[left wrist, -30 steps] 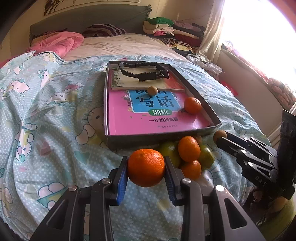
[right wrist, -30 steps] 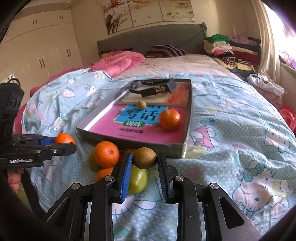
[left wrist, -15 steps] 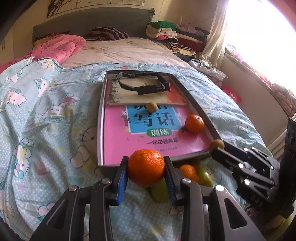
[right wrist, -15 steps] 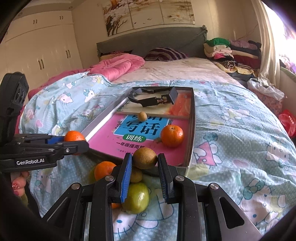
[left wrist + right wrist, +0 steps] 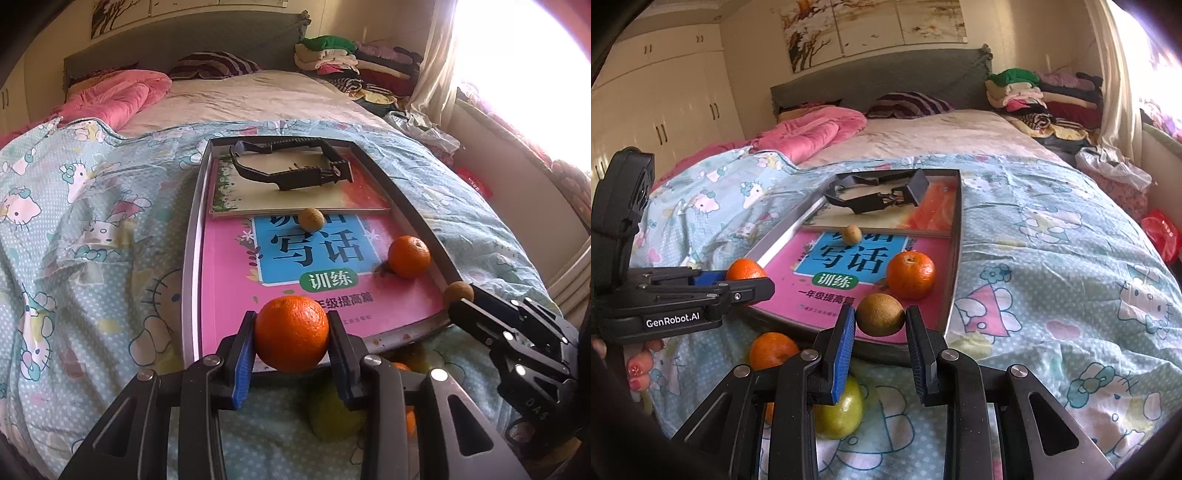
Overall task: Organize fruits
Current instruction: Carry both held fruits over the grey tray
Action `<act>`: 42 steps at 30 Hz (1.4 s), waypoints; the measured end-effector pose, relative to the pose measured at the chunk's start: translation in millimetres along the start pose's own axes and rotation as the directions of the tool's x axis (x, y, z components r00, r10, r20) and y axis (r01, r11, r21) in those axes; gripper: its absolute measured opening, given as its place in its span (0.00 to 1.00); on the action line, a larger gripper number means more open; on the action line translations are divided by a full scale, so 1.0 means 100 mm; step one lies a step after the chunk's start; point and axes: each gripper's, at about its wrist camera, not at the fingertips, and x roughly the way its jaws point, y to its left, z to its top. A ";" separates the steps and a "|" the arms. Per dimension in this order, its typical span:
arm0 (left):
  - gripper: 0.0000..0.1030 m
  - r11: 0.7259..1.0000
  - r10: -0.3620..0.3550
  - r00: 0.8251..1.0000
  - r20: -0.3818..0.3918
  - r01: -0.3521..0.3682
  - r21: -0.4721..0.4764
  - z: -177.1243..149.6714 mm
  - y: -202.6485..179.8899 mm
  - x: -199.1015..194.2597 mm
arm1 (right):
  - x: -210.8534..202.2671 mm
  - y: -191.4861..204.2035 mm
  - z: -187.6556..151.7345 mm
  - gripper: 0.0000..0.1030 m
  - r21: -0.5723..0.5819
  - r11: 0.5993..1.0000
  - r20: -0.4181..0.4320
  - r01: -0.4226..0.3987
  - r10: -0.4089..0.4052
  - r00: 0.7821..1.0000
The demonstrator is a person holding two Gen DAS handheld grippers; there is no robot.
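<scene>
On the bed, a shallow grey tray (image 5: 192, 258) rests on a blue cartoon-print quilt (image 5: 92, 229), lined with a pink workbook (image 5: 229, 288) and, at the far end, a second book (image 5: 295, 199) with a black plastic frame (image 5: 295, 173) lying on it. Over the tray's near edge, the left gripper (image 5: 291, 334) is clamped on a large orange (image 5: 291, 332), both pads pressed against its sides. At the tray's near right corner, the right gripper (image 5: 880, 320) is clenched on a brown kiwi (image 5: 880, 314), which is pinched between its pads above the tray's near rim. Two fruits already lie inside the tray: a smaller orange (image 5: 911, 275) near the right wall and a small brown round fruit (image 5: 851, 233) just in front of the second book's edge. Below the tray's near edge, more fruit sits on the quilt: a loose orange (image 5: 774, 349) and a green fruit (image 5: 838, 410), partly hidden behind the right gripper's body. Fingertips with painted nails (image 5: 639, 369) show under the left gripper in the right wrist view.
</scene>
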 end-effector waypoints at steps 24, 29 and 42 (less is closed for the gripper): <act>0.36 1.000 0.017 1.000 -0.011 -0.017 -0.005 -0.02 0.04 0.14 | 0.33 0.03 0.13 0.28 -0.078 0.993 -0.116 0.093 -0.102 0.988; 0.36 1.000 0.020 1.000 -0.010 -0.020 -0.008 -0.01 0.06 0.15 | 0.41 0.02 0.20 0.28 -0.093 0.990 -0.150 0.108 -0.122 0.981; 0.36 1.000 0.028 1.000 -0.007 -0.028 -0.007 -0.01 0.09 0.16 | 0.47 0.00 0.28 0.28 -0.088 0.989 -0.187 0.117 -0.132 0.973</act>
